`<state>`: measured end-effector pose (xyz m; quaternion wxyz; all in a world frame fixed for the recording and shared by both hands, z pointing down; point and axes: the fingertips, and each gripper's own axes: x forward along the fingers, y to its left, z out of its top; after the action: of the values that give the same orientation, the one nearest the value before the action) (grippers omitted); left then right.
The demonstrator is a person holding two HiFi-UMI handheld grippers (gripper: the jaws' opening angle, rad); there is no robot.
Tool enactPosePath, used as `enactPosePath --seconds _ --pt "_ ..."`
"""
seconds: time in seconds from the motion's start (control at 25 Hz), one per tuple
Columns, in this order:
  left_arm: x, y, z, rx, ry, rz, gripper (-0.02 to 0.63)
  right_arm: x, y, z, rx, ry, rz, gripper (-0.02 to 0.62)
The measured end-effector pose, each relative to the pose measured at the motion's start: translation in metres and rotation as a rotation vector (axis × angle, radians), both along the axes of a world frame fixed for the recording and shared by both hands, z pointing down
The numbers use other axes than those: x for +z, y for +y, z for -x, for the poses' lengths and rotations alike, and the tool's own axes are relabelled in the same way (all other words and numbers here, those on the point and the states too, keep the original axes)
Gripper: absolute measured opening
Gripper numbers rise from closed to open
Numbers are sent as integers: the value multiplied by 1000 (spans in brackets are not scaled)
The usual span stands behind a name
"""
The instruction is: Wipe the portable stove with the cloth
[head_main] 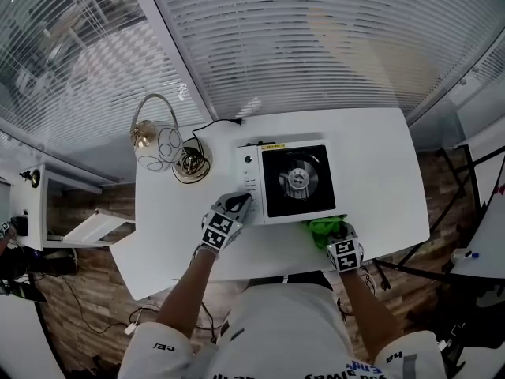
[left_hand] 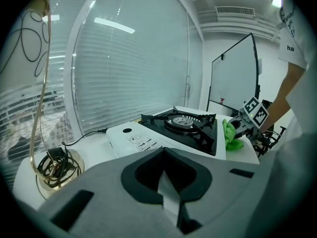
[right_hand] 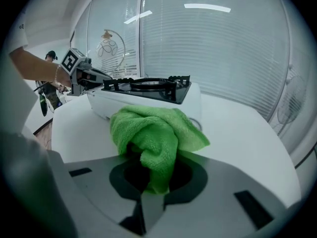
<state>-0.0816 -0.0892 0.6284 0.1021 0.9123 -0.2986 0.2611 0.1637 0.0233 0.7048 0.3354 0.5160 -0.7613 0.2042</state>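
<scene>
Plainly, the move to come depends on how the green cloth (head_main: pixel 323 227) lies against the portable stove (head_main: pixel 293 181). The right gripper (head_main: pixel 339 239) has its jaws clamped on a bunched fold of that cloth. Its own view shows the fabric pinched between them, with the rest heaped forward on the white table (head_main: pixel 371 156). In the head view the stove lies at about 11 o'clock from this gripper. The cloth sits at the stove's near edge, close to the front right corner, and I cannot tell whether it touches the casing or stops just short. The stove's longer side runs from 9 to 3 o'clock across the table. Its control strip is at the 9 o'clock end, and the black burner plate fills the rest. The left gripper (head_main: pixel 239 205) has its jaws together with nothing between them. It rests at the stove's front left corner, perhaps to steady it, though contact is not clear. Of the two, the right one is the nearer to the burner plate and it alone carries the cloth. I judge that wiping has not begun, since the cloth is low on the table beside the stove rather than on top. The next move would probably be a lift, then a push toward 11 o'clock onto the plate, keeping clear of the raised pan supports.
</scene>
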Motion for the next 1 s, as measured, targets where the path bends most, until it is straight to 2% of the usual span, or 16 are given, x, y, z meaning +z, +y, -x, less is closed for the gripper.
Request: enactPosePath --seconds 0.36,0.68,1.0 --pt "0 -1 -1 -20 -4 8 11 2 4 -38 1 5 36 49" --pt "1 -1 -1 -19 -15 20 11 0 -1 -76 80 -6 55 48" --pt "0 -1 -1 -47 -6 31 11 -2 -24 -99 38 21 30 48"
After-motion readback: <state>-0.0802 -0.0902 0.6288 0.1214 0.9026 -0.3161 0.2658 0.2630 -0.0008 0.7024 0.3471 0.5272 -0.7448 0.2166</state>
